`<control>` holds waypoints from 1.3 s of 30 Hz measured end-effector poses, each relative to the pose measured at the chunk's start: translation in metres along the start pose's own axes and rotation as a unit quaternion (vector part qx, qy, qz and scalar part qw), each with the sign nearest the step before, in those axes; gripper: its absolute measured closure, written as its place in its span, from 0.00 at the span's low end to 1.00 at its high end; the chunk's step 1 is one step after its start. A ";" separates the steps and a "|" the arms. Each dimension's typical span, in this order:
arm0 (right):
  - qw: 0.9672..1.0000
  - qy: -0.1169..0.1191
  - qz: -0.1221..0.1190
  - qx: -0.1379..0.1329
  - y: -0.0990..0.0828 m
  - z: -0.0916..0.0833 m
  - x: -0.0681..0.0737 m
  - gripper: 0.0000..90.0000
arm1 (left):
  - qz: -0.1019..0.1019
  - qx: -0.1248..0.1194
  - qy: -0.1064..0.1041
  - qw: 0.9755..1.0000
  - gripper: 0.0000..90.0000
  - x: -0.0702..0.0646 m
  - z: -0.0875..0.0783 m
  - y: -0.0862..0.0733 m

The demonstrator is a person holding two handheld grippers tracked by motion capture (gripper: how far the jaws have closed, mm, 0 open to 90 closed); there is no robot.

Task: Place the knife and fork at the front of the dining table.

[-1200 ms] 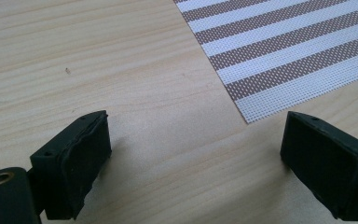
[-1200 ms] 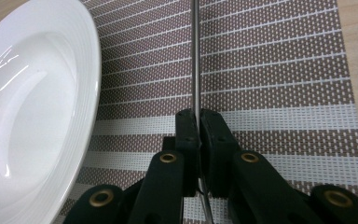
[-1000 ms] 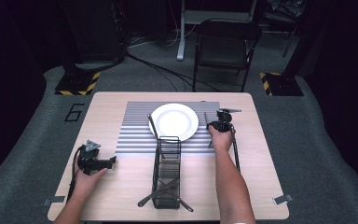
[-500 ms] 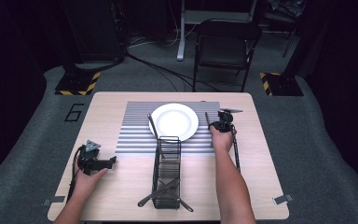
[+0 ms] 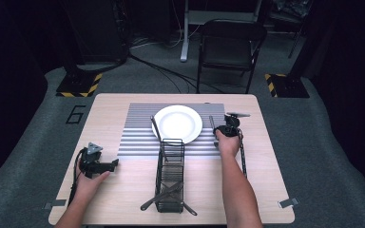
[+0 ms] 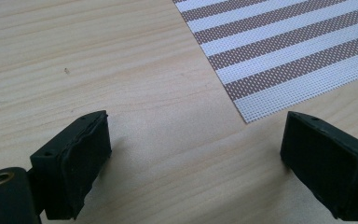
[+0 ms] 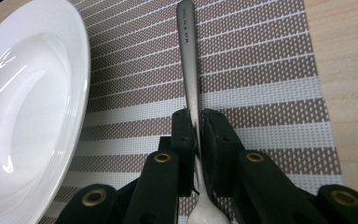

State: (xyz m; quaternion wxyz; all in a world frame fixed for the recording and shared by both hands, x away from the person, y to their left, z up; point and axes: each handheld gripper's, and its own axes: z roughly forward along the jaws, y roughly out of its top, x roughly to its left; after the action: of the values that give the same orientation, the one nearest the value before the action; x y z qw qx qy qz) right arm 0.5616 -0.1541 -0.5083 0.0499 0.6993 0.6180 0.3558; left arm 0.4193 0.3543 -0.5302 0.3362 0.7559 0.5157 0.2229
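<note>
- The right gripper (image 7: 196, 140) has its jaws clamped on a piece of steel cutlery (image 7: 189, 70); its long handle points straight ahead over the striped placemat (image 7: 261, 60), just right of the white plate (image 7: 32, 93).
- The left gripper (image 6: 196, 163) rests well apart on the desk (image 6: 98, 60), jaws wide open and empty.
- A wire basket (image 5: 170, 175) stands nearer the person; a dark room with a folding chair (image 5: 230, 47) lies behind.

Piece in my right gripper (image 7: 196, 140): a metal utensil (image 7: 189, 70), plain silver, with a slim flat handle bearing small stamped lettering. My jaws are clamped on its neck, pads pressed on both sides. The handle runs straight away from me, low over the striped placemat (image 7: 261, 70); whether it touches the mat I cannot tell. The head end widens just below the jaws and is cut off at the frame edge, so its type is unclear. It lies just beside the white plate (image 7: 37, 102), on that plate's right, apart from the rim.
</note>
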 end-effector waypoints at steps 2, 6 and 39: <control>1.000 -0.001 0.003 0.004 -0.003 -0.002 0.001 0.91 | 0.000 0.000 0.000 1.000 0.09 0.000 0.000 0.000; 1.000 -0.006 -0.018 0.006 -0.007 -0.005 0.004 0.89 | 0.000 0.000 0.000 1.000 0.09 0.000 0.000 0.000; 0.980 -0.001 -0.200 -0.010 -0.082 -0.082 0.013 0.63 | -0.006 -0.012 0.003 1.000 0.29 -0.004 -0.005 -0.002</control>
State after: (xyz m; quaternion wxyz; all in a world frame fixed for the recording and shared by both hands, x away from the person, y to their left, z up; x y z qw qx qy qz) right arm 0.4478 -0.1541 -0.4836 0.1273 0.5613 0.7417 0.3444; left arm 0.4129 0.3522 -0.5282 0.3448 0.7485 0.5181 0.2289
